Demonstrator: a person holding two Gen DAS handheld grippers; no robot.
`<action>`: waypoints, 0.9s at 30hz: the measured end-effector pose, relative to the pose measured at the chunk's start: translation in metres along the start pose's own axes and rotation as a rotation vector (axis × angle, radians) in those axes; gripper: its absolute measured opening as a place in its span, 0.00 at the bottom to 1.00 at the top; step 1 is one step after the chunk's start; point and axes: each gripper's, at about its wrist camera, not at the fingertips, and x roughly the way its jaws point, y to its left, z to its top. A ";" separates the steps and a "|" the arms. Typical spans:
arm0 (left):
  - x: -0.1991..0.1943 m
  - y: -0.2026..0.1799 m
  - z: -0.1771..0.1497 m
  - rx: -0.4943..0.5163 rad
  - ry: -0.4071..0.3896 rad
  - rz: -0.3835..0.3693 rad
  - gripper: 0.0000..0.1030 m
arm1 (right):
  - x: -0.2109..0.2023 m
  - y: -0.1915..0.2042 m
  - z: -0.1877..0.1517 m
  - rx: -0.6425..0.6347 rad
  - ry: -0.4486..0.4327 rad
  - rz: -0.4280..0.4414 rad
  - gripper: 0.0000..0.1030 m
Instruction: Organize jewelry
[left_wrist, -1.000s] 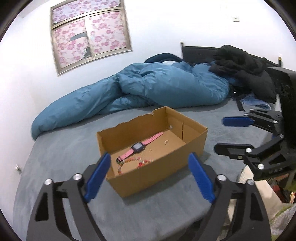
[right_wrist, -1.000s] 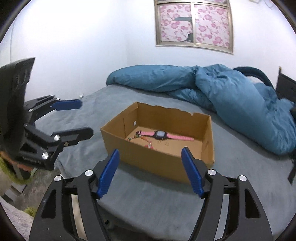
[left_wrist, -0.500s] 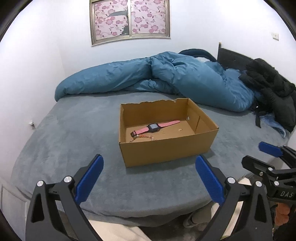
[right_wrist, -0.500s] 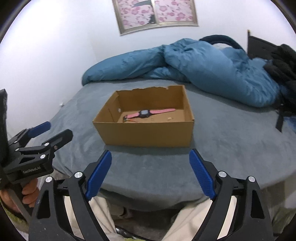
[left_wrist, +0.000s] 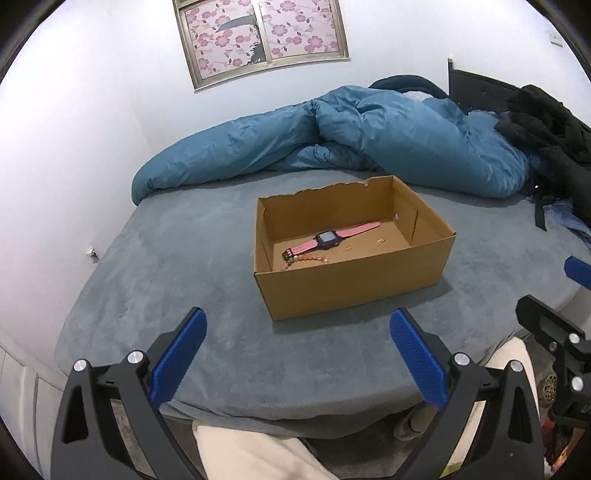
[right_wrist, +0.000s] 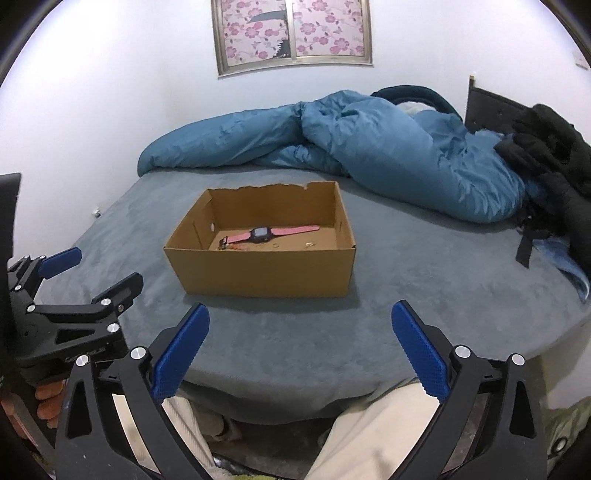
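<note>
Cardboard box (left_wrist: 351, 284) on plush bedcover (left_wrist: 177, 295) holds pink-strapped watch (left_wrist: 327, 239); both tools gape wide, empty.

Pink watch (left_wrist: 330, 239), bead bracelet (left_wrist: 304, 259) flat in box (left_wrist: 354, 284).

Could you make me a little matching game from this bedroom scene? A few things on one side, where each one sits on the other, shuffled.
Things:
1. pink watch
2. cardboard box
3. blue duvet
4. black clothes

Places:
A. bunched along the far side of the bed
B. piled at the right end of the bed
C. lying flat inside the box
D. standing on the grey bedcover, open at the top

Pairs: 1-C, 2-D, 3-A, 4-B
</note>
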 end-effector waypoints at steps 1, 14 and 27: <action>0.000 0.000 0.001 -0.015 0.007 -0.002 0.95 | 0.001 -0.002 0.000 0.004 0.001 -0.004 0.92; 0.011 0.013 0.004 -0.113 0.081 0.043 0.95 | 0.017 -0.010 0.003 0.024 0.052 -0.024 0.92; 0.022 0.023 0.005 -0.151 0.120 0.037 0.95 | 0.032 -0.006 0.006 0.008 0.091 -0.047 0.92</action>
